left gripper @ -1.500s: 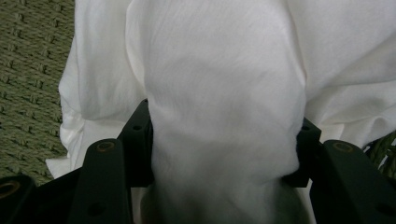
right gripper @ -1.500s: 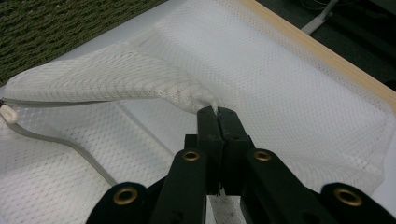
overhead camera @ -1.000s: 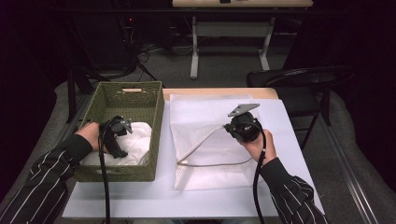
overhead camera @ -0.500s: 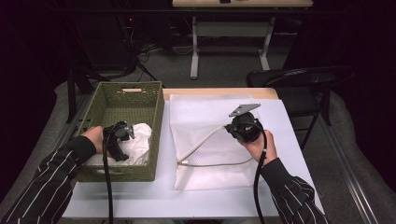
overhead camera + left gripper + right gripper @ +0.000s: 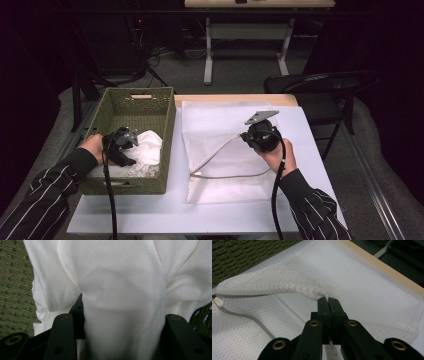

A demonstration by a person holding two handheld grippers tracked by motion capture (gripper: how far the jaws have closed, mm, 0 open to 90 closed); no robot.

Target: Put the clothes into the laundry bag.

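Black fingers (image 5: 63, 337) of the left gripper (image 5: 121, 146), just closing, bunch a crumpled white cotton cloth (image 5: 120, 290) inside the green woven basket (image 5: 120, 105); the right gripper (image 5: 328, 305) pinches a white mesh zip bag (image 5: 372, 290) tight, lifting its open edge off the white table (image 5: 150, 215).

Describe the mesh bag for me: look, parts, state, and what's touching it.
The mesh bag is a white, see-through net pouch lying flat on the white table, right of the green basket. A grey zipper runs along its opening, unzipped, with a small white end piece showing in the right gripper view. The right tool is shut on the upper layer's edge, lifting it so the mouth gapes toward the basket. The lower layer rests on the table.
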